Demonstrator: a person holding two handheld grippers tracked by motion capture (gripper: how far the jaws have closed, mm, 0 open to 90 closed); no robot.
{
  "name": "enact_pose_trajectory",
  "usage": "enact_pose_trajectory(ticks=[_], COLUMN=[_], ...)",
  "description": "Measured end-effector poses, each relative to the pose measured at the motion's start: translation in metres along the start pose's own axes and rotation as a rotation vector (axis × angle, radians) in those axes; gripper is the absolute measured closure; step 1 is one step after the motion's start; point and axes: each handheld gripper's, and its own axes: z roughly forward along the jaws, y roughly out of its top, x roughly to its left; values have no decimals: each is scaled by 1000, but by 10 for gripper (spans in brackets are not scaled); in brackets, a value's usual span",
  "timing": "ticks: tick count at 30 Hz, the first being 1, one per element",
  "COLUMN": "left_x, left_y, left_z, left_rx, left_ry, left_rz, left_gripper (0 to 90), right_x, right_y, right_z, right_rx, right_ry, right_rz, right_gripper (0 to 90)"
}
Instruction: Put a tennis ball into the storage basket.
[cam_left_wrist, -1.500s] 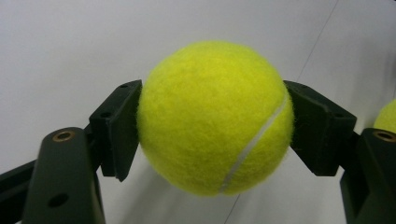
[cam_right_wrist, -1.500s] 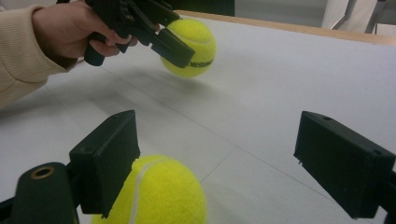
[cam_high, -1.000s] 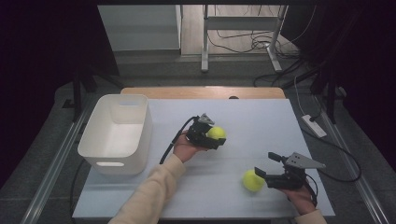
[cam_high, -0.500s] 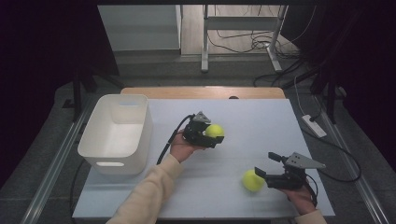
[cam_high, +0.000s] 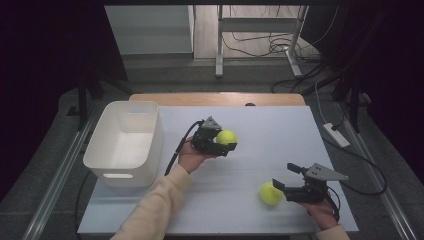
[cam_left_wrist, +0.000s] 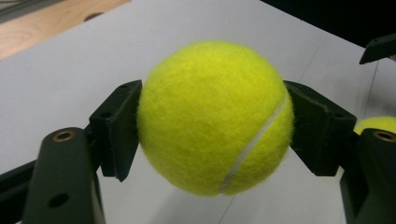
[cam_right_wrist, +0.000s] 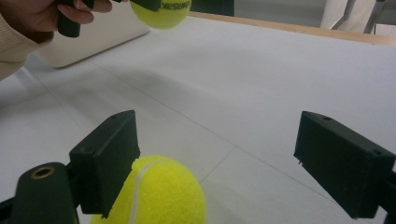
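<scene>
My left gripper (cam_high: 223, 141) is shut on a yellow tennis ball (cam_high: 226, 137) and holds it above the middle of the table. In the left gripper view both pads press the sides of this ball (cam_left_wrist: 215, 116). A second tennis ball (cam_high: 270, 193) lies on the white tabletop at the front right. My right gripper (cam_high: 284, 176) stands open just right of it. In the right gripper view that ball (cam_right_wrist: 159, 191) sits low, against the left jaw's pad (cam_right_wrist: 109, 156), and the other pad (cam_right_wrist: 343, 161) is well apart from it. The held ball (cam_right_wrist: 161, 11) shows at the top.
An empty white plastic bin (cam_high: 125, 142) stands at the table's left side, close to my left forearm. A wooden strip (cam_high: 215, 98) runs along the table's far edge. Cables trail from both grippers. A power strip (cam_high: 336, 135) lies on the floor right of the table.
My left gripper has lifted slightly and drifted left toward the bin with the ball in it. The right gripper and the ball on the table have stayed put.
</scene>
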Motion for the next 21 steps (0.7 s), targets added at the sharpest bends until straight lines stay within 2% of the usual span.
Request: enact_pose_trajectory(ticks=[21], left_x=[1], left_y=[7], left_z=[-29], left_rx=[-82], left_ry=[31], left_rz=[1], left_gripper=[263], right_x=[0], right_y=[0], right_z=[0], right_rx=[-1], right_ry=[-6], right_rz=[1], right_gripper=[135])
